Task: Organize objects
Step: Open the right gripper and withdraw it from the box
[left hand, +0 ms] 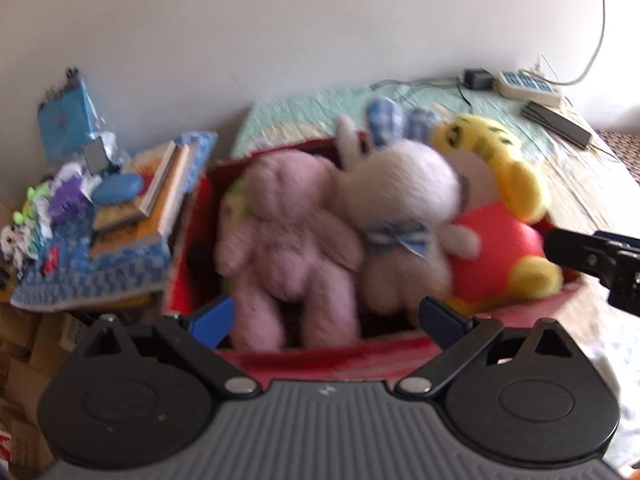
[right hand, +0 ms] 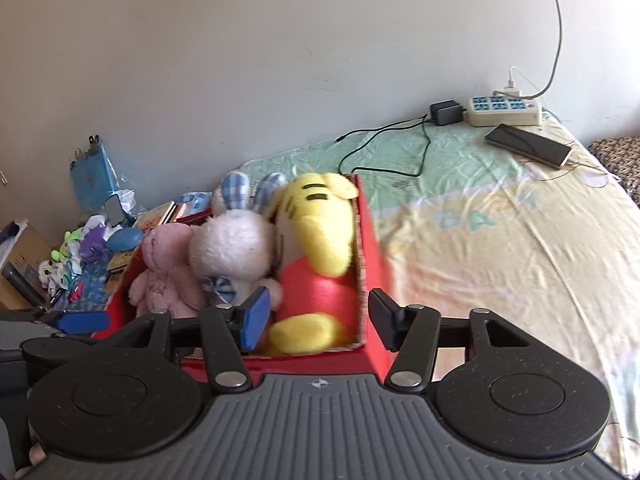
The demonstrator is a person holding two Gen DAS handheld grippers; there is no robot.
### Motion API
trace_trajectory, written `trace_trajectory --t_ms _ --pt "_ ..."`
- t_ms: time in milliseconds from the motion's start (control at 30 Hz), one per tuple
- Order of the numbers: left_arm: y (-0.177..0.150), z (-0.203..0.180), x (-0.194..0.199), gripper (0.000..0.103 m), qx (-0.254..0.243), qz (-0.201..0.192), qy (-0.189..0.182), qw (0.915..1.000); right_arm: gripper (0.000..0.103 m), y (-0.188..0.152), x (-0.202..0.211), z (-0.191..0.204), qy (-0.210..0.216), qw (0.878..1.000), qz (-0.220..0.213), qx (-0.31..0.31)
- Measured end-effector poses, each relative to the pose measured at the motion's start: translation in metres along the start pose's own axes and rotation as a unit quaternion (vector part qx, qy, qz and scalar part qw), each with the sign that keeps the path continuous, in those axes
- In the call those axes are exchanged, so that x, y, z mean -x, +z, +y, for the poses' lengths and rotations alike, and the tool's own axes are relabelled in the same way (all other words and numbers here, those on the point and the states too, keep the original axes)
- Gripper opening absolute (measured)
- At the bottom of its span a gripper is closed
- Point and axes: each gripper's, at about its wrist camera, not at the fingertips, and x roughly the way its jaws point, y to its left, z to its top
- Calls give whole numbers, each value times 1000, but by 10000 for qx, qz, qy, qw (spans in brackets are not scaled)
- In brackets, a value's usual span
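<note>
Starting at the fingers, we see the left gripper [left hand: 326, 318] spread wide with nothing between its jaws, its tips over the near rim of the red box [left hand: 320, 354], one on either side of the pink plush's legs. Our right gripper [right hand: 316, 320] is likewise wide apart and holds nothing; one finger reaches inside the box by the yellow toy's foot, the other lies outside the right wall.

We count three soft toys in the one box, packed side by side: a pink plush [left hand: 284, 236] on the left, a white rabbit [left hand: 404, 208] with blue checked ears and a blue bow in the middle, and a yellow tiger [right hand: 316, 236] in a red top on the right. Something green shows under the pink one; we cannot tell what it is.

The box sits on a bed sheet [right hand: 500, 248], near its left edge. Further back on the sheet we count one power strip [right hand: 505, 111], one black adapter [right hand: 446, 112] with its cable, and one phone [right hand: 528, 146]. Left of the box lies a pile of books [left hand: 148, 204] and small clutter on a blue patterned cloth [left hand: 92, 280]
</note>
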Motion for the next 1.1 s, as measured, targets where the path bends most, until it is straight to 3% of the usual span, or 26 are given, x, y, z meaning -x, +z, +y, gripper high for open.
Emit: trace_trajectory --t_ms 200,500,600,1100 --pt "-7 -36 12 99 -27 149 86 9998 64 1 17 -28 -164 9998 134 -50" --pt "-17 -96 20 100 -100 401 34 9991 65 -9 28 -78 -895 9943 521 -262" --pt "-20 -113 17 100 -137 503 -20 9986 70 -13 30 -93 -1179 9907 643 -211" --pt "-32 -191 3 100 -333 790 -361 9957 75 -19 48 -151 -1572 9823 986 -256"
